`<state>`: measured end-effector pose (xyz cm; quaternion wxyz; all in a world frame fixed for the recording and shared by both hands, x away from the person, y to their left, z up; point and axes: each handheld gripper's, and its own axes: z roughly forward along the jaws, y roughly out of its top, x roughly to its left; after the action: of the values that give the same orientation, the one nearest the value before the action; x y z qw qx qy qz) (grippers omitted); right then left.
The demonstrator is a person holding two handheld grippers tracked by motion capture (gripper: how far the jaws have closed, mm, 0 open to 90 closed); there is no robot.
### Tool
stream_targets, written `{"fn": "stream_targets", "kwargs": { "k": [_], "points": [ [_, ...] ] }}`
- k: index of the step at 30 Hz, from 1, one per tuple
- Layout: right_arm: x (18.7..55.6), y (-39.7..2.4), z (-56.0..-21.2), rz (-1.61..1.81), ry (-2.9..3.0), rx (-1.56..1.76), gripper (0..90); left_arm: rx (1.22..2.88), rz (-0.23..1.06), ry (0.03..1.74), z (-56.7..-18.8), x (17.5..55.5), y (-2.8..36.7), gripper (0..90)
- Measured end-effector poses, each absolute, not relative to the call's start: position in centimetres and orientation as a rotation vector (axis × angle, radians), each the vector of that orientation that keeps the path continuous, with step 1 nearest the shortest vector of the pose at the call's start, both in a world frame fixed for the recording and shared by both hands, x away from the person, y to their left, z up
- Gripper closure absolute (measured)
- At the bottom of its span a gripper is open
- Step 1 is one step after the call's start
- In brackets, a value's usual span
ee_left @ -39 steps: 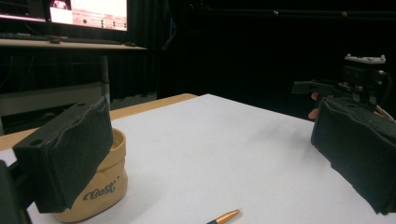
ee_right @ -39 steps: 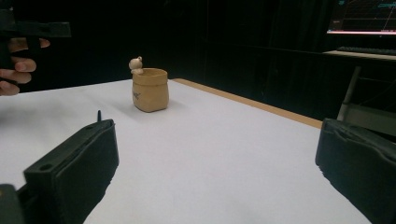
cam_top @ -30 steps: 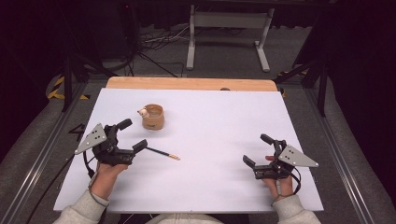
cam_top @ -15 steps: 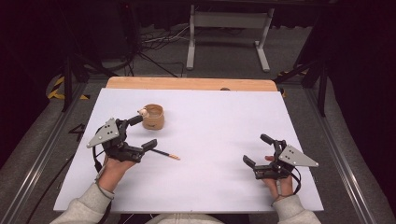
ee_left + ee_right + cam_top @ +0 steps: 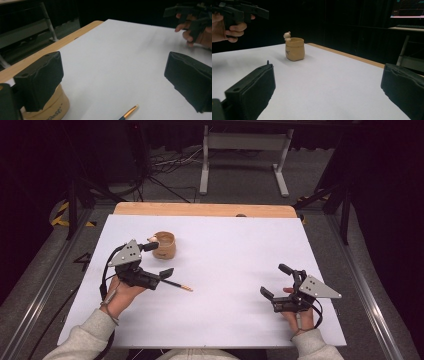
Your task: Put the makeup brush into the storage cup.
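Left claw (image 5: pixel 156 261): jaws wide apart, empty, raised between cup (image 5: pixel 164 245) and brush (image 5: pixel 176 285), likely lining up on one of them | right claw (image 5: pixel 276 282): agape, empty, parked low near table (image 5: pixel 240 240) edge, well apart, apparently waiting.

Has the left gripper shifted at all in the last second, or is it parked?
Yes. The left gripper has moved away from the person, toward the tan cup; its far jaw now overlaps the cup's rim in the high view. The brush hasn't moved.
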<state>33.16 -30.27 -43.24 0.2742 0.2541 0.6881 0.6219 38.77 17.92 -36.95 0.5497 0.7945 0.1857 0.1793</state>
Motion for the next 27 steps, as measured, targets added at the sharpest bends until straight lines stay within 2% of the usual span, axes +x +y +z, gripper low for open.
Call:
{"fn": "stream_targets", "kwargs": {
  "k": [5,13,27],
  "points": [
    [33.2,-30.3,-43.3,1.677,1.849,0.684,0.0,1.994,0.392,0.455,-36.2,39.3,17.3,4.6],
    [33.2,-30.3,-43.3,1.687,1.848,0.685,0.0,2.158,0.431,0.447,-35.2,39.7,16.4,3.1],
    [33.3,-30.2,-43.3,1.69,1.861,0.683,0.0,2.382,0.323,0.504,-35.1,40.8,15.0,3.3]
  ]
}}
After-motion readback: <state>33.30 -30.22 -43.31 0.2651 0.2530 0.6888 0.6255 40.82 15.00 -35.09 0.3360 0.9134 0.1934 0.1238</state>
